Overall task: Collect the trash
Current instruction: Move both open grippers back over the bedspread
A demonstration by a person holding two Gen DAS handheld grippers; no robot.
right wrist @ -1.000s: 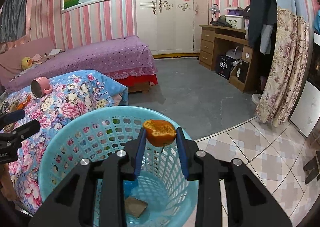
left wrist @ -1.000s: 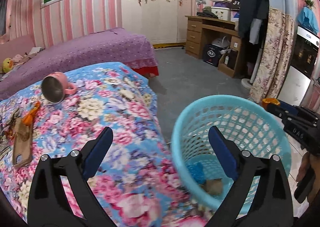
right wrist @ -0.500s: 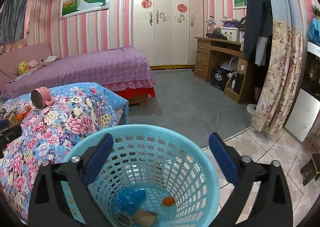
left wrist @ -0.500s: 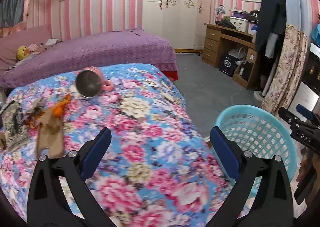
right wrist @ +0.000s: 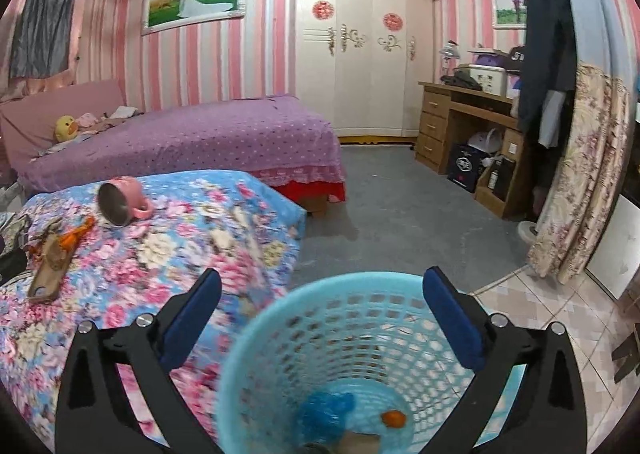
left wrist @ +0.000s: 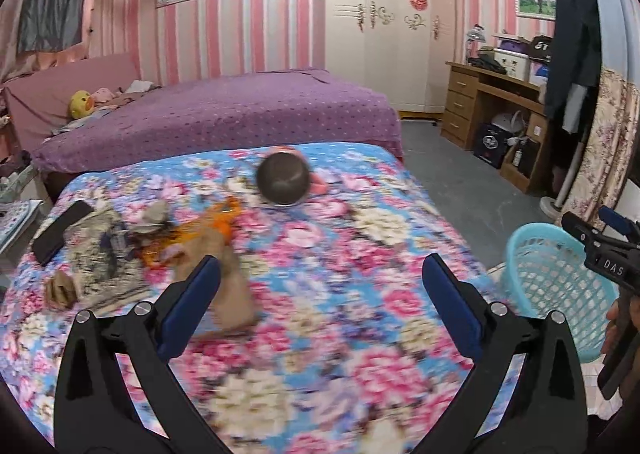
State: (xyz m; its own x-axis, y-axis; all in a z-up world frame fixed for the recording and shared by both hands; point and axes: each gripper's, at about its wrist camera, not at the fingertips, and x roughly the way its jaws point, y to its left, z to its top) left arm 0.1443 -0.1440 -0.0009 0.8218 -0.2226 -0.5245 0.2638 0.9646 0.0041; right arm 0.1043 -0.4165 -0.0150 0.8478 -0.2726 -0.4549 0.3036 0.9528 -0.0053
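Observation:
My left gripper [left wrist: 322, 274] is open and empty above the floral cover [left wrist: 360, 334]. Ahead of it lie a brown cardboard piece [left wrist: 228, 286], orange scraps [left wrist: 216, 221], a crumpled brown scrap [left wrist: 60, 290] and a printed paper [left wrist: 104, 254]. My right gripper [right wrist: 322, 286] stands open over the turquoise basket [right wrist: 256, 338], nothing between its fingers. In the basket lie a blue crumpled wrapper [right wrist: 326, 412], an orange peel [right wrist: 394, 418] and a brown scrap [right wrist: 360, 444]. The left wrist view shows the basket [left wrist: 556, 274] at the far right, beside the right gripper's body [left wrist: 600, 250].
A pink metal-lined cup [left wrist: 284, 179] lies on its side on the floral cover, and a black phone [left wrist: 62, 230] lies at its left. A purple bed [right wrist: 200, 141] stands behind. A wooden desk [right wrist: 460, 121] and flowered curtain [right wrist: 580, 181] are at the right.
My right gripper opened and the orange peel dropped into the basket. My left gripper swung left from the basket to over the floral cover, bringing the scraps into view.

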